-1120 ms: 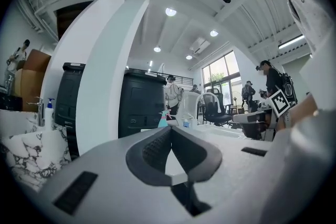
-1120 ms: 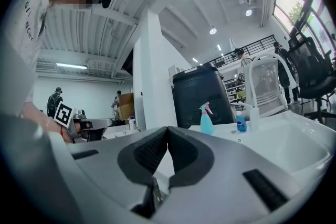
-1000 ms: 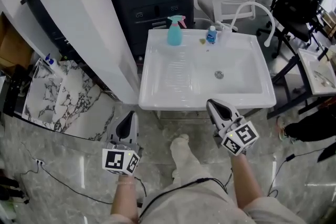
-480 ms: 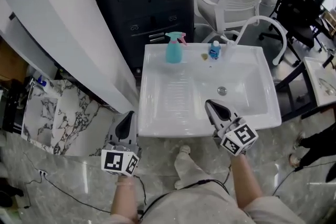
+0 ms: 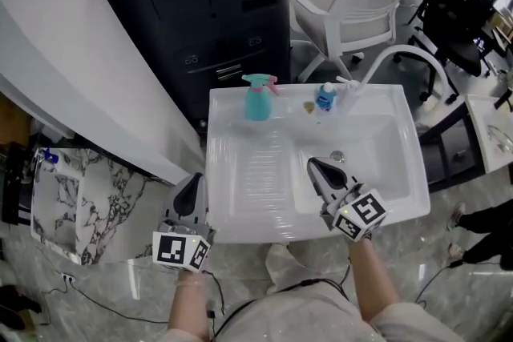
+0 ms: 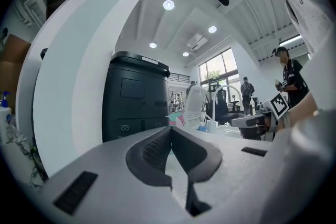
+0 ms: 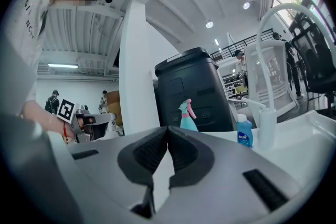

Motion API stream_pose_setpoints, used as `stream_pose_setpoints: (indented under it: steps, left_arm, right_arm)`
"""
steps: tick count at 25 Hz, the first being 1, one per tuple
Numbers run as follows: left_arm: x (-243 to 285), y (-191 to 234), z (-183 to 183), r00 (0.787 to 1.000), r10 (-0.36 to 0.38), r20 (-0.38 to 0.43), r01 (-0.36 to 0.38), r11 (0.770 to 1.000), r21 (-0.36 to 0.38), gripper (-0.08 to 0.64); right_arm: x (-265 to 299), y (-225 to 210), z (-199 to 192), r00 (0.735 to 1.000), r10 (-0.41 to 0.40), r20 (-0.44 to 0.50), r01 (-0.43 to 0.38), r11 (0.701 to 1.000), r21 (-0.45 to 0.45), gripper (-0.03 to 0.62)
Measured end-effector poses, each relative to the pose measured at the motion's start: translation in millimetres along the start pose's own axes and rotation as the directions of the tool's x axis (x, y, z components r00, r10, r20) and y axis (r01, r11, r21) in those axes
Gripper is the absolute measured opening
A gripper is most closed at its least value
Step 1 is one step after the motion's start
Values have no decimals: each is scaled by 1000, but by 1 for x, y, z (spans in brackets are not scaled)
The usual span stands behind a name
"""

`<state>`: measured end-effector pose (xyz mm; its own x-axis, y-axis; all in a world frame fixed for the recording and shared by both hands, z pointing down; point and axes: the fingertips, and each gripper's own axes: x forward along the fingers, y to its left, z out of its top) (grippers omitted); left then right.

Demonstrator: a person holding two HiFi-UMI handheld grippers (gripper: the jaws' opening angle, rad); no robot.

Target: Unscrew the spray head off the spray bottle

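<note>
A teal spray bottle (image 5: 258,100) with a pink trigger stands upright on the back ledge of the white sink (image 5: 228,227), left of centre. The right gripper view shows the spray bottle (image 7: 188,116) ahead, well beyond the jaws. My left gripper (image 5: 197,179) is shut and empty, low beside the sink's front left corner. My right gripper (image 5: 315,165) is shut and empty over the front part of the basin. Both point level toward the back of the sink, far short of the bottle. In each gripper view the jaws meet with nothing between them: left gripper (image 6: 170,131), right gripper (image 7: 168,131).
A small blue bottle (image 5: 324,98) stands beside the curved white faucet (image 5: 398,58) at the sink's back right. A black cabinet (image 5: 212,20) rises behind the sink, with a white chair (image 5: 353,8) to its right. A white wall panel and marble slab (image 5: 68,200) are at left.
Both grippers have moved forward toward the sink, still shut. The right one now reaches over the basin and the left one is level with the sink's front left corner.
</note>
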<state>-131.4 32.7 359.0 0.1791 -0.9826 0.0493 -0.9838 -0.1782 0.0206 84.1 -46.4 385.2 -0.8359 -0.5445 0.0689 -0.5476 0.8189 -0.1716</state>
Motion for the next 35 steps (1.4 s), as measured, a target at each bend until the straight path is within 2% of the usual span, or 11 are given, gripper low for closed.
stream_pose_setpoints:
  steps: [10, 17, 27, 35]
  left_arm:
    - [61, 14, -3, 999, -36, -15, 36, 999, 6, 5]
    - [91, 18, -7, 997, -77, -26, 77, 997, -3, 5]
    - [136, 45, -9, 970, -233, -65, 234, 972, 16, 8]
    - [184, 40, -23, 932, -348, -104, 350, 937, 2, 206]
  right_arm:
    - [49, -39, 4, 1000, 5, 7, -5, 1000, 16, 6]
    - [81, -49, 13, 1000, 19, 16, -19, 1000, -1, 52]
    - [125, -69, 23, 1000, -20, -1, 20, 999, -35, 138]
    - [154, -78, 29, 1000, -13, -3, 13, 999, -50, 219]
